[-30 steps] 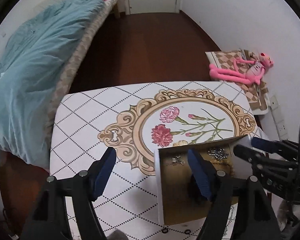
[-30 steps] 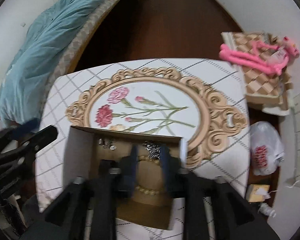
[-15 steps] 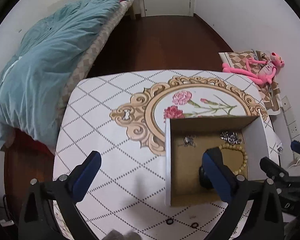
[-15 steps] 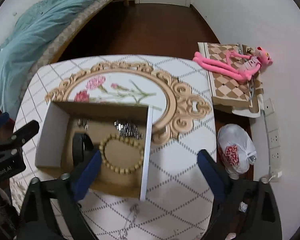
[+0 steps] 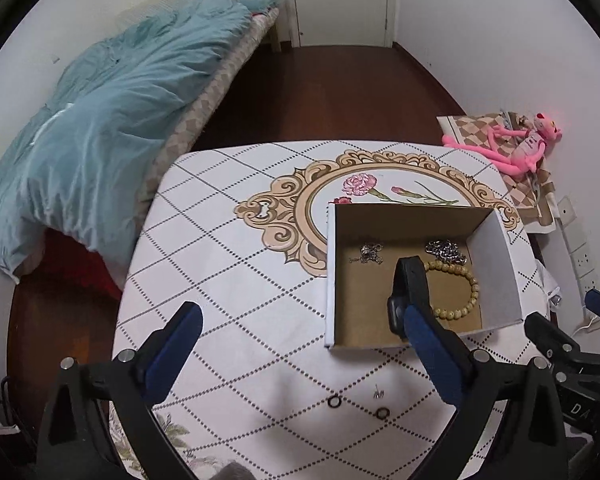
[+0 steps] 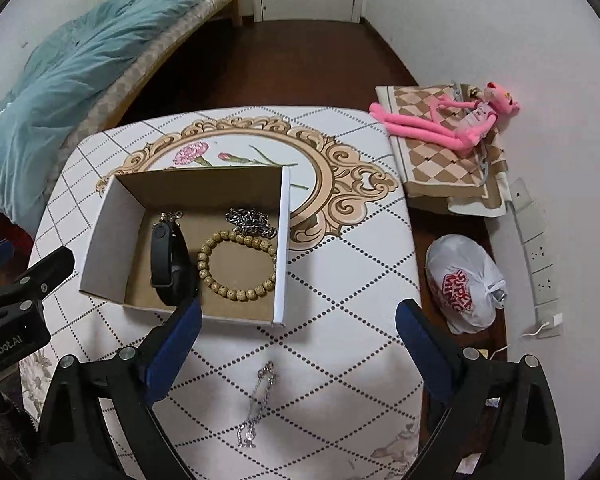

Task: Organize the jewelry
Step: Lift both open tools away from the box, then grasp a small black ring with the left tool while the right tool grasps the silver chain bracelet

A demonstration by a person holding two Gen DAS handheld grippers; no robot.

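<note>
Jewelry lay in the open brown cardboard box (image 6: 204, 216) on the counter (image 6: 340, 280): a tan wooden bead bracelet (image 6: 236, 266), a black wristband (image 6: 166, 264) and a silver chain heap (image 6: 250, 220). Another thin silver chain (image 6: 258, 406) lay outside, between the blue pads of the right hand-held gripper (image 6: 298, 340), spread wide and empty. The left hand-held gripper (image 5: 300, 344) gaped equally wide, holding nothing, above two small dark rings (image 5: 358, 407).

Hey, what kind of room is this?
Most likely a bedroom at home: a bed with a blue quilt against the wall, a closed door at the far end, and a pink plush toy beside the table.
</note>
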